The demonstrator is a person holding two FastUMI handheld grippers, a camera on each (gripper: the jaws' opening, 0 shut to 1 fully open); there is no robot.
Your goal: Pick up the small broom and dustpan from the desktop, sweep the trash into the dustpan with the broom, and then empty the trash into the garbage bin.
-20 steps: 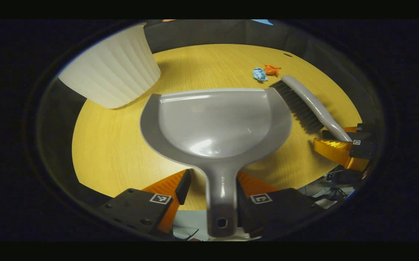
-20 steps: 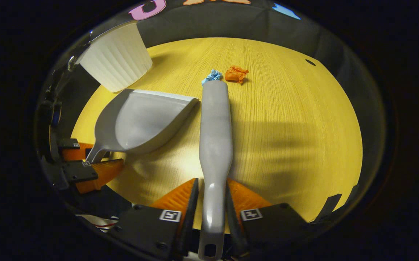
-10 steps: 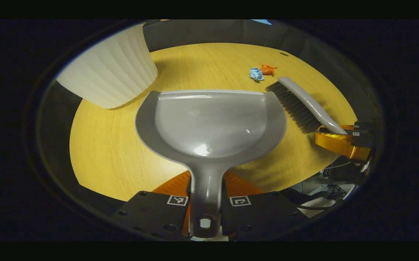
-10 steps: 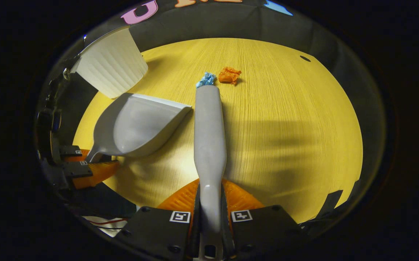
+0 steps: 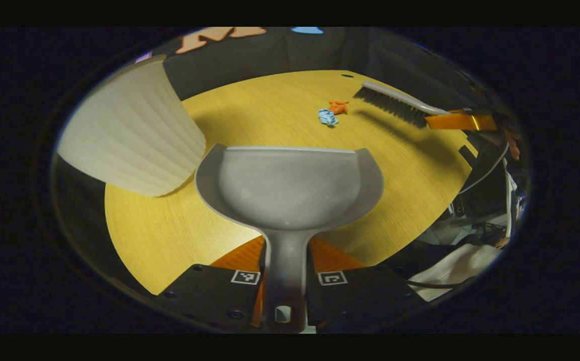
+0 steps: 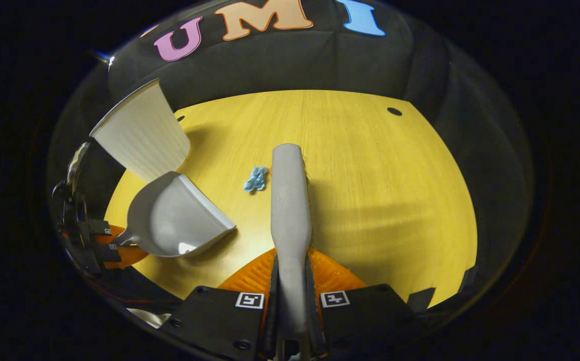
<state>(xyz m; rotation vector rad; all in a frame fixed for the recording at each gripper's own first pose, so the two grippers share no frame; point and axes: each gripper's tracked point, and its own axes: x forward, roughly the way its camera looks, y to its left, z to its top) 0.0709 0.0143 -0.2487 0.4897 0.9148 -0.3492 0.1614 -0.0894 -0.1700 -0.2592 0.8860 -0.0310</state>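
The grey dustpan point(image 5: 290, 185) is straight ahead, its handle clamped in my left gripper point(image 5: 286, 248), which is shut on it. Beyond its lip lie a blue paper scrap point(image 5: 327, 117) and an orange scrap point(image 5: 338, 106). Farther right, the grey broom point(image 5: 395, 103) hangs above the table, bristles down, held by my right gripper point(image 5: 458, 121). In the right gripper view the broom point(image 6: 290, 195) runs forward from my right gripper point(image 6: 291, 258), shut on its handle. The blue scrap point(image 6: 256, 179) lies just left of the broom head, which hides the orange scrap. The dustpan point(image 6: 174, 220) and left gripper point(image 6: 112, 245) are at left.
A white ribbed garbage bin point(image 5: 124, 140) stands at the table's left, close to the dustpan; it is also at upper left in the right gripper view point(image 6: 139, 133). The yellow wooden table point(image 6: 380, 190) has a small dark hole point(image 6: 394, 111) far right. Cables and cloth point(image 5: 460, 265) lie past the right edge.
My left gripper closed on the dustpan handle, then lifted it. My right gripper raised the broom off the table and carried it forward, over the scraps.
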